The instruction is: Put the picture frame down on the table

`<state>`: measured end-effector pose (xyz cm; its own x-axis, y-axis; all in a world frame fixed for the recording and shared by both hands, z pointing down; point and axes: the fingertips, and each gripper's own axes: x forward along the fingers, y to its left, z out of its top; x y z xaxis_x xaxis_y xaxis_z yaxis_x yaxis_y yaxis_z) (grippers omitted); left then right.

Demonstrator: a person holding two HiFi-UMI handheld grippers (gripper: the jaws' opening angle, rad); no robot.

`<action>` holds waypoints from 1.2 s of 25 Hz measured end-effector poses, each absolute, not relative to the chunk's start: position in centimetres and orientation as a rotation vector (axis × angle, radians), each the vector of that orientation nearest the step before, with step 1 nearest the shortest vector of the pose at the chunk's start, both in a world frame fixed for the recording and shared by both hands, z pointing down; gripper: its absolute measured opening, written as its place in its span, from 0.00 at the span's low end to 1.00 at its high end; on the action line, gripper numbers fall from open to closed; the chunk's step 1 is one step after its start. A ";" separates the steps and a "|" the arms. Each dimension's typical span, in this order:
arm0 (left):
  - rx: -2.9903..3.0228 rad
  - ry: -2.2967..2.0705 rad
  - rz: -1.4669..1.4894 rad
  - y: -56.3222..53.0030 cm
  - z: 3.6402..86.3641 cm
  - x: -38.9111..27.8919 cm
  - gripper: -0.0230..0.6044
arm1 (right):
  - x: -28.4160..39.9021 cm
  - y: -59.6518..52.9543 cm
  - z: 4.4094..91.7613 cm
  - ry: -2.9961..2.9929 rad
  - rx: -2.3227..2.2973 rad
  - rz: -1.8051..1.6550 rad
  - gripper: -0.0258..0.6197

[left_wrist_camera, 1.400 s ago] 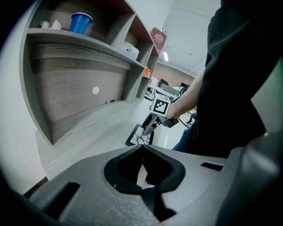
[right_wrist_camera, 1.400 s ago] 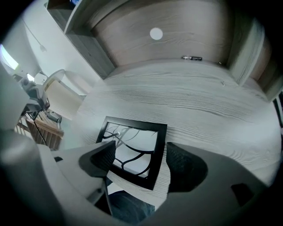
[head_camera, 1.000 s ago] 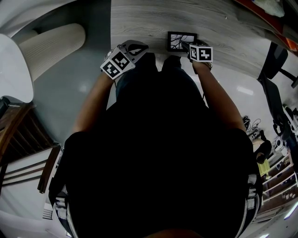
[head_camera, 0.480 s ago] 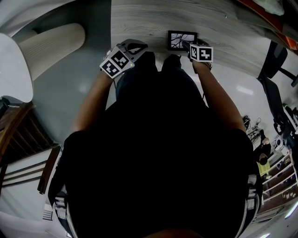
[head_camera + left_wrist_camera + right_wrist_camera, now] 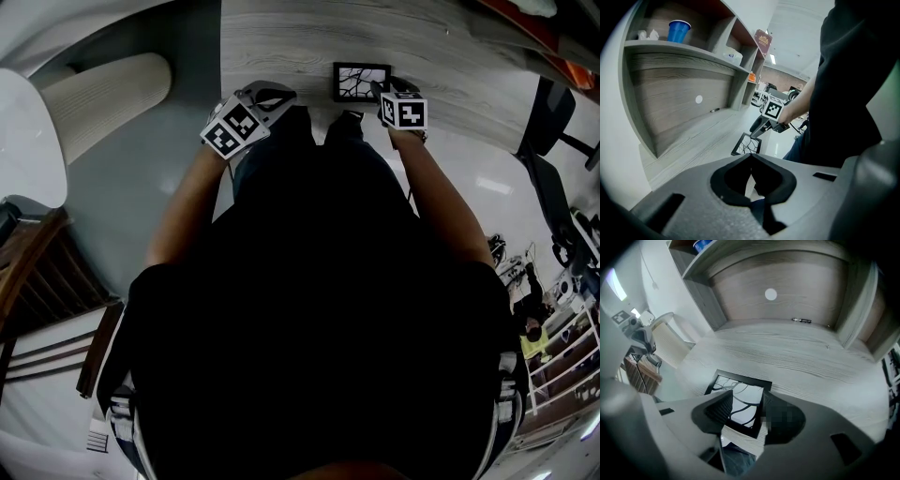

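Note:
A black picture frame with a branch drawing lies flat on the grey wood table, close to its front edge. My right gripper points steeply down over the frame's near right part. Its jaws have just been closing. The frame's near right corner shows in the gap of the right gripper; the right jaw meets its side edge, the left jaw hangs over the glass, and no pad visibly presses. My left gripper hovers at the table's front edge, left of the frame. The left gripper is shut and empty.
A shelf unit rises behind the table, with a blue cup on its upper shelf and a small dark pen-like thing at the back. A cream ribbed cylinder stands left, an office chair right.
The right gripper has tipped slightly over the frame's corner. The frame and the left gripper have kept their places.

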<state>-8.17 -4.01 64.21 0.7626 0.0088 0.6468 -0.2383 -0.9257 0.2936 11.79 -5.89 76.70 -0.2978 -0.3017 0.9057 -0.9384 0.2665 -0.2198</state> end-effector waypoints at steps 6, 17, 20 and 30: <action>2.635 -0.188 0.960 -4.0 62.9 -7.0 0.06 | 13.2 -6.2 74.1 -1.804 1.194 0.997 0.17; 2.695 -0.236 0.982 -3.6 60.4 -4.8 0.06 | 15.9 -7.3 69.1 -1.898 1.264 0.954 0.06; 2.713 -0.255 0.983 -3.6 59.6 -4.4 0.06 | 16.3 -7.7 67.4 -1.936 1.281 0.944 0.06; 2.769 -0.363 0.935 -4.4 56.5 -3.3 0.06 | 17.2 -9.8 60.1 -2.105 1.342 0.863 0.05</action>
<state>-3.27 -4.44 56.47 0.7701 -0.1675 0.6155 -0.2915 -0.9507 0.1060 17.16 -9.83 60.06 -0.3929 -0.6035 0.6939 -0.9169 0.3152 -0.2450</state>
